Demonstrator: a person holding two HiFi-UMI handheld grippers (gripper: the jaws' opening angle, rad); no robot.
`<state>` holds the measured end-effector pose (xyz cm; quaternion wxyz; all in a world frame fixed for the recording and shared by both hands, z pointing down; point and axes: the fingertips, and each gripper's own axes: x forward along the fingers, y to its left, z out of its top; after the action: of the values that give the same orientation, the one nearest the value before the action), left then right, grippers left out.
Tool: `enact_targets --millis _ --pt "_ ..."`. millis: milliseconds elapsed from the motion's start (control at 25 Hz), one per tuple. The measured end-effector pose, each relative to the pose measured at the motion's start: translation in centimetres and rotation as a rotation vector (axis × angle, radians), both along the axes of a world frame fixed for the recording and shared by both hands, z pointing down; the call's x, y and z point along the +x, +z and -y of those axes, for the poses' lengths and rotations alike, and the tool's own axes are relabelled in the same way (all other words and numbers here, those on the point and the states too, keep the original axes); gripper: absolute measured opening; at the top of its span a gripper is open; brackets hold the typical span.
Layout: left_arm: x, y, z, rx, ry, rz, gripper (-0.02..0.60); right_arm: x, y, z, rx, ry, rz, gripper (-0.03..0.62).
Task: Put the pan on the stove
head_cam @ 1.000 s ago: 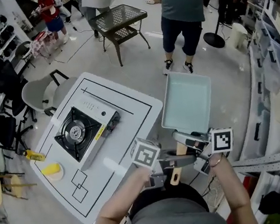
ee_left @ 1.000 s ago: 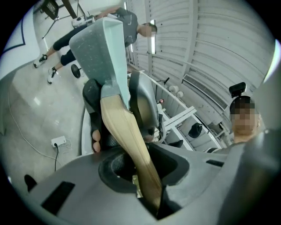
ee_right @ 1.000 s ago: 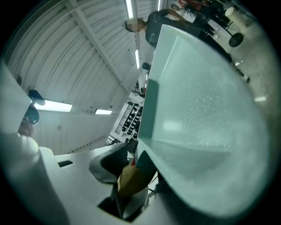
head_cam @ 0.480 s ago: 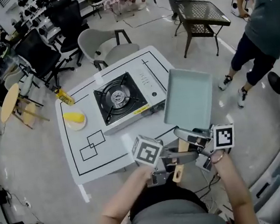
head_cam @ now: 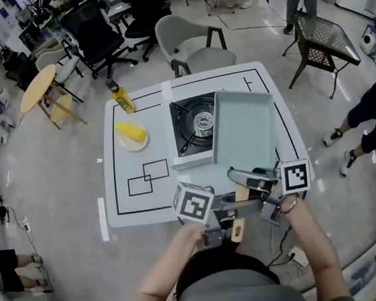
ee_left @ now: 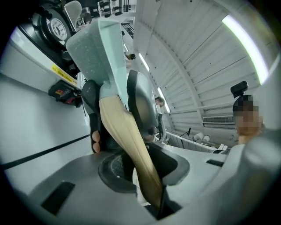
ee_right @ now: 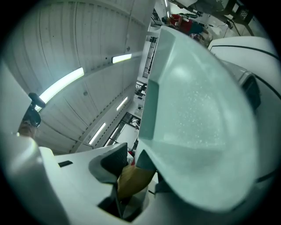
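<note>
Right claw (head_cam: 240, 182) on pan (head_cam: 243, 134), stove (head_cam: 187, 128) beneath

The head view looks steeply down from above the person (head_cam: 236, 288), with the table (head_cam: 151, 117) and stove (head_cam: 191, 127) toward 12 o'clock. Both gripper views sit very close, rolled sideways, facing along the pan (head_cam: 243, 134), which all three views share.

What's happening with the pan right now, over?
Both left gripper and right gripper clamped on the wooden handle of the pan. Pan held over the stove, right side, not yet on the burner. Burner bare, nothing in the way.
</note>
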<state>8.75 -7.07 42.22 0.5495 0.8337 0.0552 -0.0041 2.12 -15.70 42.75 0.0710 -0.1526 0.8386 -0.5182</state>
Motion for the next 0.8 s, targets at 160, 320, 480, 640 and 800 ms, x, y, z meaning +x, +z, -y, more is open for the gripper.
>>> enact_targets --millis 160,320,480,640,800 --pt "-1.9 0.5 2.1 -0.021 -0.059 -0.019 0.091 -2.5 0.8 1.7 -0.027 -0.059 -0.007 0.193" --pt "-3.2 1.0 3.8 -0.030 -0.090 -0.025 0.092 -4.0 1.2 3.2 -0.033 -0.093 -0.022 0.193" --pt "-4.3 0.8 5.3 -0.029 -0.111 -0.038 0.092 -5.3 1.3 4.5 -0.034 -0.116 -0.027 0.193" --pt "-5.1 0.6 6.4 -0.037 -0.128 -0.041 0.092 -6.2 1.4 5.4 -0.045 -0.127 -0.024 0.192" --pt "-5.7 1.0 7.4 -0.041 -0.148 -0.027 0.094 -6.8 1.7 6.3 -0.063 -0.141 -0.024 0.192"
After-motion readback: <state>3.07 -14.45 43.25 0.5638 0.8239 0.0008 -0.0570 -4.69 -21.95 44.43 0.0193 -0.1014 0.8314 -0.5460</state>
